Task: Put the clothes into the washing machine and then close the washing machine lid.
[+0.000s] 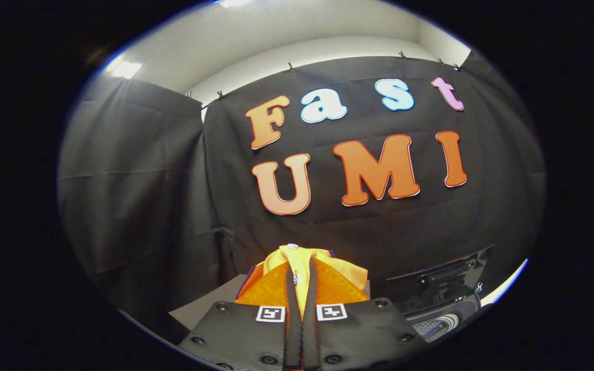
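Note:
An orange and yellow garment (335, 281) with a white button at its top is bunched up between my fingers and held in the air. My gripper (302, 273) is shut on the garment, its two fingers pressed close with yellow cloth pinched between them. Below and to the right of the fingers sits the washing machine (444, 314), with its dark lid (439, 281) standing open and tilted back. A strip of its control panel lies under the lid.
A grey table surface (201, 312) lies just left of and below the fingers. A black cloth wall (137, 206) hangs close behind everything. A white edge (506, 288) runs past the washing machine on the right.

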The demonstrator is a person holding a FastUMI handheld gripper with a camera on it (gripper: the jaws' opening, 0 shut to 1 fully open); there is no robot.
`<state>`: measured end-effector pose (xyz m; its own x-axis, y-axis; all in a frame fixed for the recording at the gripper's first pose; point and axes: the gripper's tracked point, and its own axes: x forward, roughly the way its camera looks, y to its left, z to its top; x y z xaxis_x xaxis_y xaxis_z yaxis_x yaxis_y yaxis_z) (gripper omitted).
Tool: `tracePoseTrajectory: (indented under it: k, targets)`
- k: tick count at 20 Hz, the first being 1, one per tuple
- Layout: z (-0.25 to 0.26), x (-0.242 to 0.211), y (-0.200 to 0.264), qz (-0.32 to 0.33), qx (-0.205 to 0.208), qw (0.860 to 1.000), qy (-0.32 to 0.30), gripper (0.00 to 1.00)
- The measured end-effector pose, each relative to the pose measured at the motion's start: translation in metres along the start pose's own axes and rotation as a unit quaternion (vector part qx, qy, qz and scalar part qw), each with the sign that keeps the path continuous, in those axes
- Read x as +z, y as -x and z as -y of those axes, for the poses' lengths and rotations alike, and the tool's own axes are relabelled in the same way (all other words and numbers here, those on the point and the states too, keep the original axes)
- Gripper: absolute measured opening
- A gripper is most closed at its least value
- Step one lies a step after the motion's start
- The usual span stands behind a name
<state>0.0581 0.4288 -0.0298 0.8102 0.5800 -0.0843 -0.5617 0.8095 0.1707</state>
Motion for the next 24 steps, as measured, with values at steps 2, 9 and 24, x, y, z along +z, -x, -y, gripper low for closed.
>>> tracePoseTrajectory:
  k: [2,9,24]
  targets:
    - [0.029,0.010,0.008,0.007,-0.012,1.000,0.007,0.09]
    - [0.141,0.024,0.022,0.017,-0.054,0.998,0.012,0.09]
    - [0.334,-0.152,0.022,-0.089,-0.114,0.989,-0.030,0.09]
